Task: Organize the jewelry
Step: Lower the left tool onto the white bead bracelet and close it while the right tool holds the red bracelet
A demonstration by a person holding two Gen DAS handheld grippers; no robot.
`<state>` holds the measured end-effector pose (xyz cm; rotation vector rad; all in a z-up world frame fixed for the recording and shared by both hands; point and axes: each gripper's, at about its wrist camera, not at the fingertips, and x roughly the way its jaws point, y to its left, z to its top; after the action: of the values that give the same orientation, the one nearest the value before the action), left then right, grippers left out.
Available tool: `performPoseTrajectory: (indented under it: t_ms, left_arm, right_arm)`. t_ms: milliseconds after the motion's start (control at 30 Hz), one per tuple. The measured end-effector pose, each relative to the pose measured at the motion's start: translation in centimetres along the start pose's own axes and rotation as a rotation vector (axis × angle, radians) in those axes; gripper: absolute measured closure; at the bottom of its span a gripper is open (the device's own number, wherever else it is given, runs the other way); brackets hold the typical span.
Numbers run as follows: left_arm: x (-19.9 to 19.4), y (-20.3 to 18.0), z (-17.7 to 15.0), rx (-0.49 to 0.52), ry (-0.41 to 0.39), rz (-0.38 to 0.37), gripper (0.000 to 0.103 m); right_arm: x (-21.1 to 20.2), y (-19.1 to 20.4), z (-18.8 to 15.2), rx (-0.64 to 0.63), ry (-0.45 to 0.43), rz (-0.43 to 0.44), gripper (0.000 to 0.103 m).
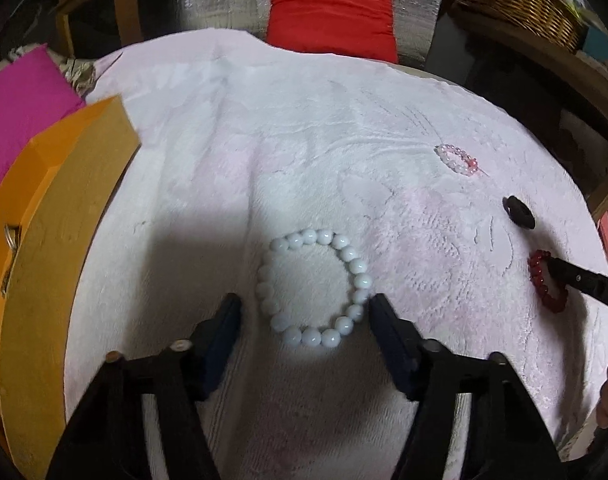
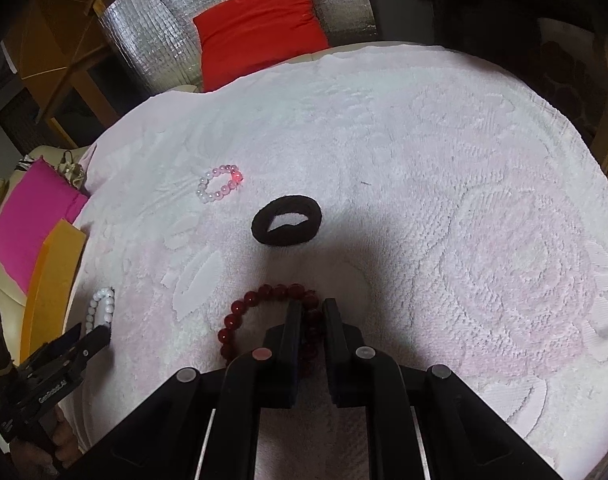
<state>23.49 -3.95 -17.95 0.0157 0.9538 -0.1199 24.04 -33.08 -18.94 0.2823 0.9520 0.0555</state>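
Observation:
A white bead bracelet (image 1: 313, 287) lies flat on the white towel (image 1: 304, 152). My left gripper (image 1: 304, 304) is open, its fingers on either side of the bracelet's near half. A dark red bead bracelet (image 2: 264, 316) lies on the towel in the right wrist view. My right gripper (image 2: 311, 310) is shut on its right side. The red bracelet (image 1: 545, 280) and the right gripper's tip also show in the left wrist view. A small pink bead bracelet (image 2: 220, 184) and a black hair tie (image 2: 286, 226) lie farther out.
An orange wooden box (image 1: 60, 240) with a metal ring stands at the left edge of the towel, a magenta sheet (image 1: 20, 108) behind it. A red cushion (image 1: 331, 16) on silver foil and a wicker basket (image 1: 519, 0) lie beyond the table.

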Motion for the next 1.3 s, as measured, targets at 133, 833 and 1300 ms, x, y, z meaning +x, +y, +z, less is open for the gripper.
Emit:
performPoseTrajectory:
  t_ms: [133, 833, 1300]
  left_arm:
    - [-0.5, 0.2, -0.4, 0.003, -0.024, 0.014, 0.055]
    - [-1.4, -0.5, -1.8, 0.072, 0.005, -0.019, 0.064]
    - [-2.2, -3.0, -2.2, 0.191, -0.036, 0.093, 0.081]
  right_arm:
    - [0.0, 0.1, -0.1, -0.01, 0.001, -0.005, 0.089]
    - [-0.1, 0.2, -0.3, -0.022, -0.002, -0.012, 0.089]
    - [-0.1, 0.3, -0.3, -0.032, -0.002, -0.016, 0.089]
